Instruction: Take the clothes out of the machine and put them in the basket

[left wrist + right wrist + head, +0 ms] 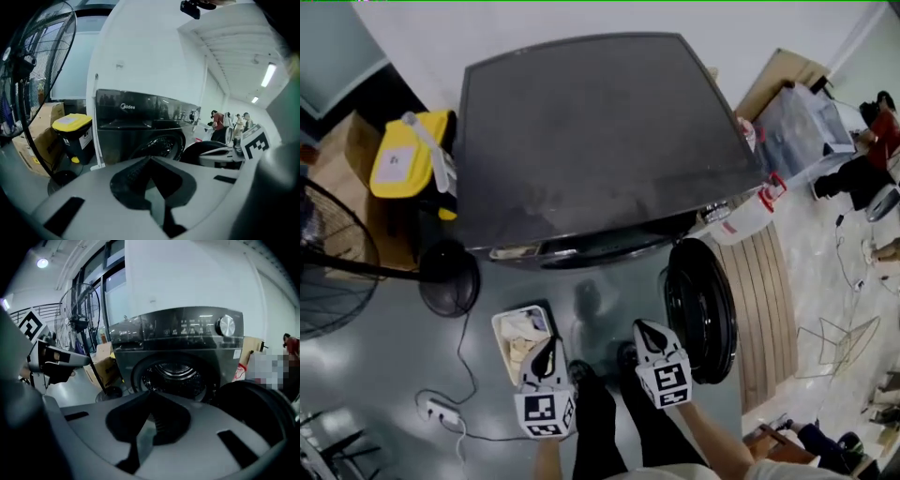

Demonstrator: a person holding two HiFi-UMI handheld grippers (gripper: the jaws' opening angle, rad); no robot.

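The dark grey front-loading washing machine (591,141) stands ahead of me, its round door (701,309) swung open to the right. The right gripper view looks into the drum opening (176,376), where I make out no clothes. A small white basket (500,345) on the floor holds light-coloured clothes (523,336). My left gripper (548,349) hangs over the basket's right edge, shut and empty. My right gripper (647,330) sits beside the open door, also shut with nothing in it. Both point toward the machine front.
A yellow-lidded bin (405,159) and cardboard boxes stand left of the machine. A standing fan (328,262) with a round base (448,279) is at far left. A power strip (441,411) and cable lie on the floor. People (218,124) stand far off to the right.
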